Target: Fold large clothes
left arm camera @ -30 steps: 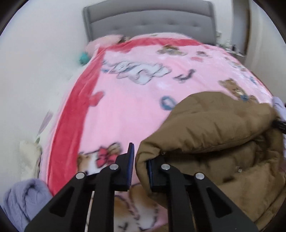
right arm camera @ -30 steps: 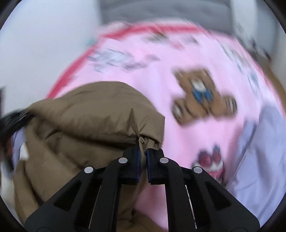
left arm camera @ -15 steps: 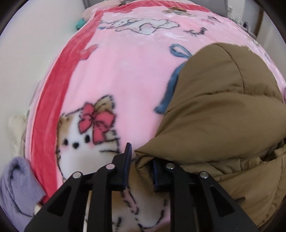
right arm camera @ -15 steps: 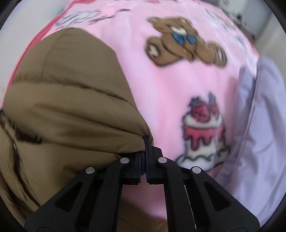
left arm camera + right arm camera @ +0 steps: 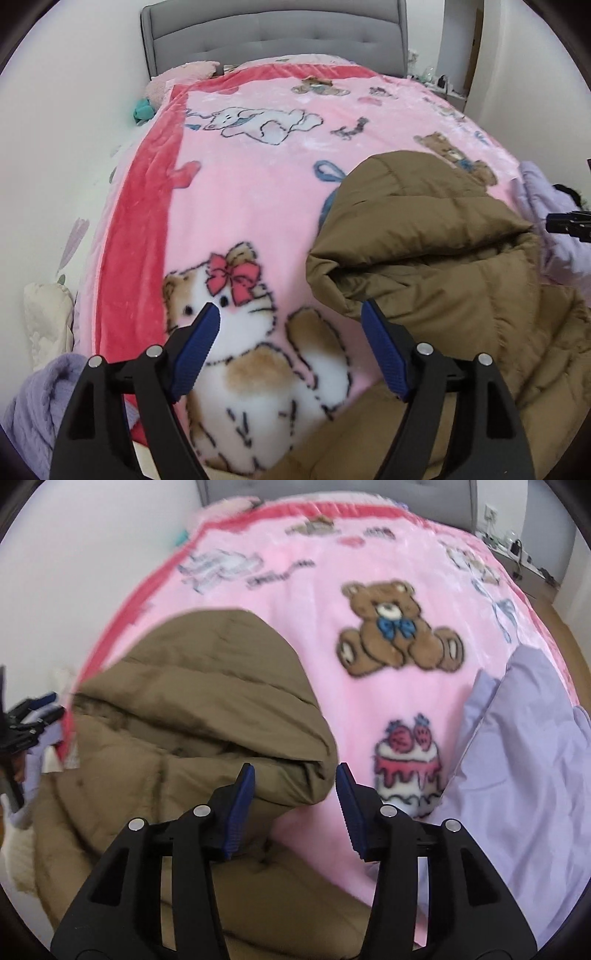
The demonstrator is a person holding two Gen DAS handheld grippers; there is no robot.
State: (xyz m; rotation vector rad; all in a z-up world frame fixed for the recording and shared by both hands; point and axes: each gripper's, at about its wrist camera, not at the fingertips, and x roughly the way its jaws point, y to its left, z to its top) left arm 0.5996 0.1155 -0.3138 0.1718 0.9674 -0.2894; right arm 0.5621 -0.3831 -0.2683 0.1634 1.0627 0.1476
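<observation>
On pink blanket (image 5: 258,192), brown jacket (image 5: 443,266)

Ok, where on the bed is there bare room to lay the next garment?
Free: the pink blanket between its red border and the brown puffer jacket, up to the grey headboard. Also around the printed teddy bear. Crowded: the near right corner, where the lilac garment lies beside the jacket.
</observation>
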